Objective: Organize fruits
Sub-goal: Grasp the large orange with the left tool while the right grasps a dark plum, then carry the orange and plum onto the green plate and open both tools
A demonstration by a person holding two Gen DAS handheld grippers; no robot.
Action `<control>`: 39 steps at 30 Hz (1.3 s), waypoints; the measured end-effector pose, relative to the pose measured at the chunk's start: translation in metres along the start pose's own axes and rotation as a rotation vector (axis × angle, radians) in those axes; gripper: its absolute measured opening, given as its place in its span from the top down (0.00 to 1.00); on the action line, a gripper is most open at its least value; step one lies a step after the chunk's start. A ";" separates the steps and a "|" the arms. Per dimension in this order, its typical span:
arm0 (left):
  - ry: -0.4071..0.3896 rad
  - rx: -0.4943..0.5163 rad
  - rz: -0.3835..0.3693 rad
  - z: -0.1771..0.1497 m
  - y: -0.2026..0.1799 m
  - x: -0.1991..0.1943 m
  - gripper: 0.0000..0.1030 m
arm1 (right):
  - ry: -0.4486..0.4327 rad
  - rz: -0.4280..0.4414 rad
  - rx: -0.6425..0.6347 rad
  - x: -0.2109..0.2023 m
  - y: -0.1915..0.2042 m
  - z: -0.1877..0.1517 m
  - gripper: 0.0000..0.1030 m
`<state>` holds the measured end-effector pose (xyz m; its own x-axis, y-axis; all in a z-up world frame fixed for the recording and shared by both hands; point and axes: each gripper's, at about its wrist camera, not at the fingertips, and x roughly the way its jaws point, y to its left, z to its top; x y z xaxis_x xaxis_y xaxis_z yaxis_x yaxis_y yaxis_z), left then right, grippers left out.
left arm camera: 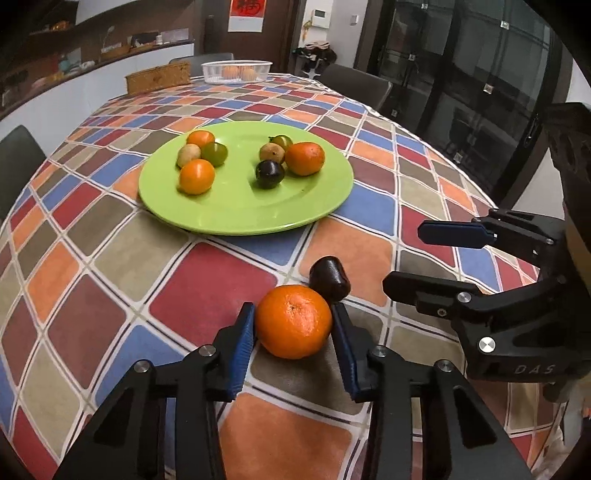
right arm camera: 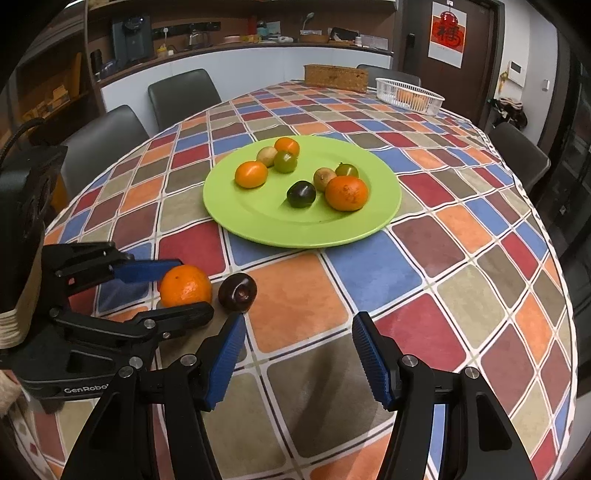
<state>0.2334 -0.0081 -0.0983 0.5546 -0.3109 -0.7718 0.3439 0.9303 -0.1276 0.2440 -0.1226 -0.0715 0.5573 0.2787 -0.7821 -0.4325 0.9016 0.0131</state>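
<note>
Left gripper (left arm camera: 293, 326) fingers (left arm camera: 242, 347) are closed on an orange (left arm camera: 294, 321), ribbed blue pads against both its sides, the fruit sitting on the tablecloth (right arm camera: 373, 273). Right gripper (right arm camera: 297, 356) fingers (right arm camera: 371, 358) stand apart with nothing between them, above bare cloth just nearer than the orange. A dark plum (left arm camera: 329, 278) lies touching the orange on its far side, glossy, almost black.

Beyond the orange sits a green plate (right arm camera: 266, 225), round, smooth, shiny plastic look, shallow rim. On it are two loose clusters: the left one has two small oranges, a pale brownish fruit and a green one; the right one has a bigger dimpled orange (right arm camera: 346, 193), a dark plum (right arm camera: 301, 194), a brownish fruit and a green one.

Tablecloth is a diamond check of red, blue, orange, olive and brown patches with white and dark lines, slightly glossy. Far past the plate, at the table's far edge, are a white slotted plastic basket (right arm camera: 410, 94) with orange fruit inside and a woven wicker box (right arm camera: 335, 78). Dark padded chairs (right arm camera: 183, 96) ring the table. Behind them a white half-wall, wooden shelves with kitchen clutter, a dark door with a red paper hanging (right arm camera: 447, 33), and dark glass panels (left arm camera: 461, 74) on the right of the room.
</note>
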 end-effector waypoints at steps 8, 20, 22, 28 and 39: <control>-0.041 -0.045 0.044 -0.003 0.012 -0.025 0.61 | 0.008 0.044 -0.019 0.007 0.010 0.006 0.41; -0.052 -0.104 0.073 -0.007 0.030 -0.034 0.61 | 0.059 0.097 -0.022 0.036 0.029 0.018 0.56; -0.054 -0.107 0.075 -0.007 0.031 -0.035 0.61 | 0.069 0.099 -0.025 0.039 0.030 0.019 0.62; -0.066 -0.108 0.074 -0.007 0.029 -0.040 0.61 | 0.071 0.108 -0.023 0.038 0.032 0.018 0.72; -0.116 -0.102 0.068 0.003 0.020 -0.056 0.61 | -0.012 0.112 -0.006 0.007 0.032 0.025 0.72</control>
<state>0.2119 0.0273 -0.0555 0.6594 -0.2616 -0.7048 0.2274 0.9630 -0.1446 0.2520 -0.0836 -0.0606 0.5135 0.3819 -0.7685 -0.4967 0.8625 0.0967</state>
